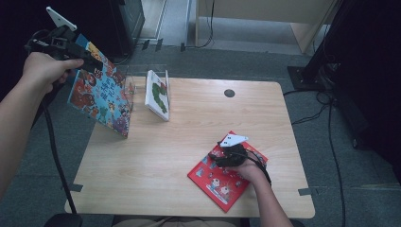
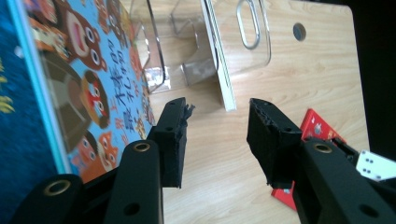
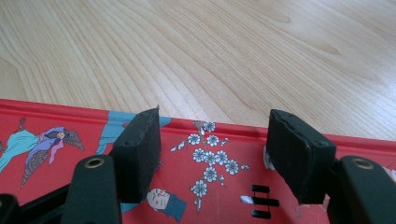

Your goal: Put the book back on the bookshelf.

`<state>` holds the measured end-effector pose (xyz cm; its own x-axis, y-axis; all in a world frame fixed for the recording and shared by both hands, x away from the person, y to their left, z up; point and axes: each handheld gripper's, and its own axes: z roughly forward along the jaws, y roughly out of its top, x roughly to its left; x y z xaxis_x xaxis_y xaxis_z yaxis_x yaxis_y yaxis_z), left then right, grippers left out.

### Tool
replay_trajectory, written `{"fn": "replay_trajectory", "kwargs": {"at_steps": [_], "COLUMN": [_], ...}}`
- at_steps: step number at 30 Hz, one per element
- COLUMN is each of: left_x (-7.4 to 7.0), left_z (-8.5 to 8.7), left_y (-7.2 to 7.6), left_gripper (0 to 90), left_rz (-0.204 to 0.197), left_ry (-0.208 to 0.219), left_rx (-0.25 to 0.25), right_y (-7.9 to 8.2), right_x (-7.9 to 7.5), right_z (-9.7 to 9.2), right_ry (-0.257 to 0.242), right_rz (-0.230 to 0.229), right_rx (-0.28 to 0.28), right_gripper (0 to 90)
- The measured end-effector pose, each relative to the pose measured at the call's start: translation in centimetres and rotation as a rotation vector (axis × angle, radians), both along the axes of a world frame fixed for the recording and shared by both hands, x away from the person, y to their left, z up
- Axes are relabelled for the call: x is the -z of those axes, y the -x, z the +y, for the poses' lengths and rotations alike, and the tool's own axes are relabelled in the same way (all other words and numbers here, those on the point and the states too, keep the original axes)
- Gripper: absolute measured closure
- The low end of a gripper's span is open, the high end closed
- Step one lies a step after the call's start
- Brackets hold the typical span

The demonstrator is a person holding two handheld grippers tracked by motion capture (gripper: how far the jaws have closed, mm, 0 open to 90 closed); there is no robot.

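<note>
The blue picture book (image 1: 101, 92) stands tilted at the table's far left corner, leaning against a clear acrylic book stand (image 1: 130, 85). Its cover shows cartoon bears and red and white characters that look Chinese or Japanese, too small to read. The left gripper (image 1: 90, 59) is at the book's upper edge in the high view. In the left gripper view its jaws stand apart with nothing between them, and the book (image 2: 70, 93) lies just beside the left jaw.

Beyond these jaws a white book (image 2: 219, 70) with a green picture stands upright in the stand.

The red book (image 1: 220, 177) lies flat near the table's (image 1: 156, 151) front edge. The right gripper (image 1: 218, 157) hangs over it, jaws spread and holding nothing, above a cover (image 3: 205, 163) with white blossoms and small robed figures; no writing is legible there.
</note>
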<state>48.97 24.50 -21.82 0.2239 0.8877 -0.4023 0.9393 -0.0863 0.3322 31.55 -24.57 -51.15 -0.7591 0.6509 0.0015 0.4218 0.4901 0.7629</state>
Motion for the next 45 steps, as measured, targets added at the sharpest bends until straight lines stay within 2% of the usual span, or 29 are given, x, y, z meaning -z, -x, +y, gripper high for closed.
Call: {"fn": "replay_trajectory", "kwargs": {"at_steps": [6, 12, 14, 19, 25, 28, 38, 42, 45], "left_x": [0.5, 1.7, 2.2, 2.9, 3.9, 4.5, 6.5, 7.3, 7.9], "left_z": [-1.4, -2.5, -2.6, -3.0, -3.6, -4.0, -4.7, -5.3, -5.6], "left_y": [1.4, 2.5, 2.8, 3.5, 4.4, 4.8, 5.9, 6.2, 6.5], "left_gripper": [55.3, 54.1, 53.8, 53.0, 51.8, 51.5, 50.7, 50.2, 50.1], "left_rz": [-0.012, -0.024, -0.024, -0.034, -0.042, -0.042, -0.045, -0.044, -0.042], "left_ry": [0.024, 0.023, 0.044, 0.038, 0.077, 0.069, 0.096, 0.080, 0.095], "left_rx": [0.047, 0.077, 0.080, 0.094, 0.116, 0.129, 0.143, 0.156, 0.163], "right_y": [-0.1, -0.1, -0.1, -0.1, -0.1, -0.1, -0.1, -0.1, -0.1], "right_x": [0.0, 0.0, 0.0, 0.0, 0.0, 0.0, 0.0, 0.0, 0.0], "right_z": [0.0, 0.0, 0.0, 0.0, 0.0, 0.0, 0.0, 0.0, 0.0], "right_ry": [-0.004, -0.005, -0.005, -0.005, -0.005, -0.005, -0.005, -0.005, -0.004], "right_rz": [0.010, 0.012, 0.015, 0.014, 0.014, 0.015, 0.016, 0.015, 0.013], "right_rx": [0.002, 0.003, 0.004, 0.002, 0.001, 0.001, -0.001, -0.001, -0.003], "right_gripper": [35.3, 35.3, 35.3, 35.0, 34.9, 34.8, 34.8, 34.8, 34.9]}}
